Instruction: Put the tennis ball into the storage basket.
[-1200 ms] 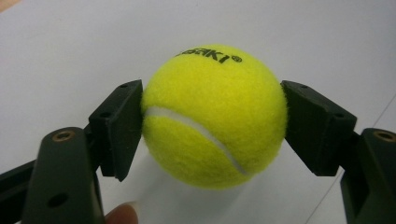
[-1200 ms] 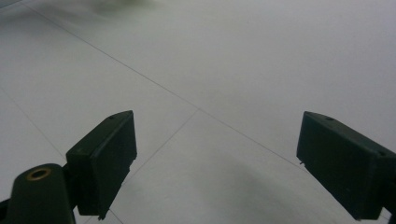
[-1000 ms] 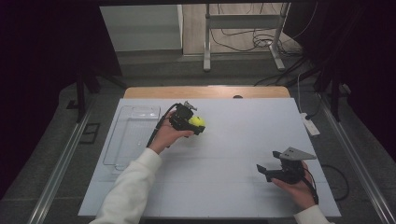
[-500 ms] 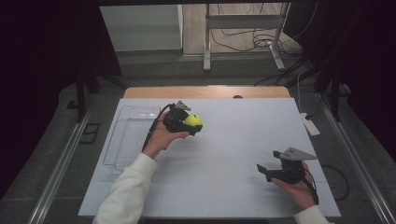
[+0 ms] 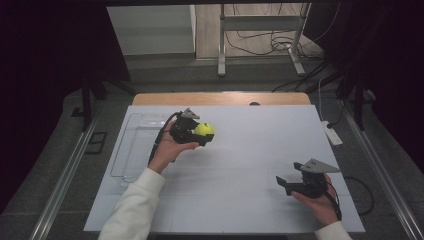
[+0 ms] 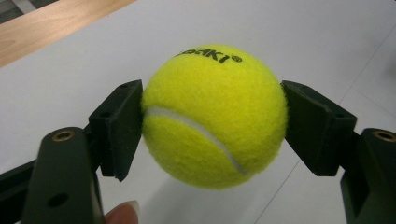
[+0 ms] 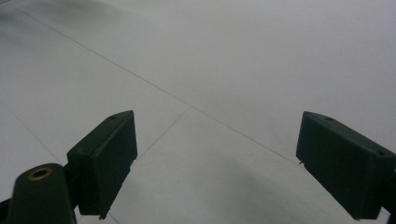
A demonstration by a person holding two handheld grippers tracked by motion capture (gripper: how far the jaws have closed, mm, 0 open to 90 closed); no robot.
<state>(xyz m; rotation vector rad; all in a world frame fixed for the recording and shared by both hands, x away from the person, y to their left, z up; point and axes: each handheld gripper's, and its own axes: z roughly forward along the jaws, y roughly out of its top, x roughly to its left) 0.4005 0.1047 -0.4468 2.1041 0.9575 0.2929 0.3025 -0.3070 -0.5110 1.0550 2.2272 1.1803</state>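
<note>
We hold the fuzzy yellow-green felt tennis ball (image 6: 215,114) at its widest girth in our left tool (image 5: 196,133), above the far-left white counter (image 5: 240,165); it seems light, springy and grippy, while our right tool (image 5: 289,184) gapes wide.

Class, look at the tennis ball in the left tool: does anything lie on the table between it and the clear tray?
Nothing visible does. The tennis ball is clamped in the left tool; the clear tray lies just beside it, across bare white table.

The tennis ball (image 6: 215,114) hides the start of its own printed brand name.
</note>
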